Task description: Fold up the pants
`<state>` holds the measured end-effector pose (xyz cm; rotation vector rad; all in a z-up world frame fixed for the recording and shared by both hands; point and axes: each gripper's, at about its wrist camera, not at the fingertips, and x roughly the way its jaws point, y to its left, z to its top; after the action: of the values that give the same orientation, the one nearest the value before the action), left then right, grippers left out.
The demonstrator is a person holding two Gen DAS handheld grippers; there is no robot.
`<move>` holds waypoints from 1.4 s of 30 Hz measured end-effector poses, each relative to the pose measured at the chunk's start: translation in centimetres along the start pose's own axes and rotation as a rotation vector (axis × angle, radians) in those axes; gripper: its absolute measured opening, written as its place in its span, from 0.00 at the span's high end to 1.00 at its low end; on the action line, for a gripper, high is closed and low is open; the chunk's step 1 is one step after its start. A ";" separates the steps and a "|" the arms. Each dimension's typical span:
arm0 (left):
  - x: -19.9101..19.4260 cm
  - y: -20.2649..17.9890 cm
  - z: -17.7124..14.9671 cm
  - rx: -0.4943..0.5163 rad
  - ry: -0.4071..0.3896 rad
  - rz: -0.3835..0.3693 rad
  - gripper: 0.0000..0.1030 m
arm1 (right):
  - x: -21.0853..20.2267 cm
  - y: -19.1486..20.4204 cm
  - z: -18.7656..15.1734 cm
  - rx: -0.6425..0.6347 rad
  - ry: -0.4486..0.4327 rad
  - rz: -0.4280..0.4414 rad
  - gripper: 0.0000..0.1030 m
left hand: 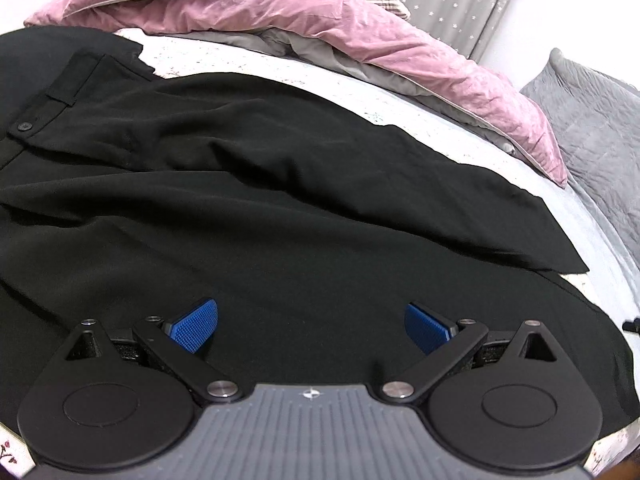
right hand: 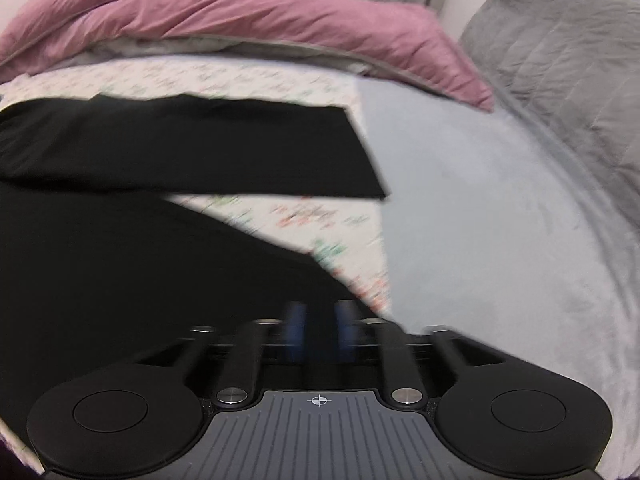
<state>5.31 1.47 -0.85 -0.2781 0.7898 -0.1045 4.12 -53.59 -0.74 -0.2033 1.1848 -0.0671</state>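
Bed (left hand: 460,128): covered by a pale floral sheet, with a plain light blue-grey blanket (right hand: 500,208) over its right part. Pink duvet (left hand: 280,12) bunched along the far side; grey quilted pillow (right hand: 560,48) at far right.

Black pants (left hand: 240,184): spread flat across the sheet, waistband with button at far left in the left wrist view, legs running rightward. Right wrist view shows the two legs diverging, the far leg's hem ending at the blanket edge and a wedge of sheet visible between them.

Left gripper (left hand: 311,326): over the near leg, blue pads (left hand: 196,324) spread wide, nothing between them.

Right gripper (right hand: 320,332): frame motion-blurred; fingers drawn near together at the near leg's hem. Small gap seems to remain; cannot tell whether cloth is pinched.
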 end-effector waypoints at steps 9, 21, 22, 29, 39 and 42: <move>0.6 -1.1 -0.5 0.068 0.005 -0.012 0.00 | 6.1 -1.4 1.4 0.003 0.147 0.034 0.53; 0.7 -0.8 -0.8 0.066 0.028 -0.014 0.00 | -0.1 2.1 0.0 -0.067 0.045 0.129 0.93; 0.7 -0.9 -0.7 0.065 0.029 -0.015 0.00 | -0.4 2.7 -0.3 -0.076 0.065 0.157 0.90; 0.5 -0.7 -0.8 0.065 0.030 -0.019 0.00 | -2.5 5.1 -1.3 -0.160 0.172 0.250 0.84; 0.5 -0.6 -0.7 0.048 0.027 -0.026 0.00 | -4.3 -0.5 -0.8 0.017 0.079 0.162 0.49; 0.6 -0.7 -0.8 0.053 0.031 -0.028 0.00 | -4.3 -0.9 -1.0 0.052 0.092 0.208 0.49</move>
<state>5.17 0.55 -1.54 -0.2381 0.8133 -0.1557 1.61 -53.90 3.01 -0.0312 1.2888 0.0755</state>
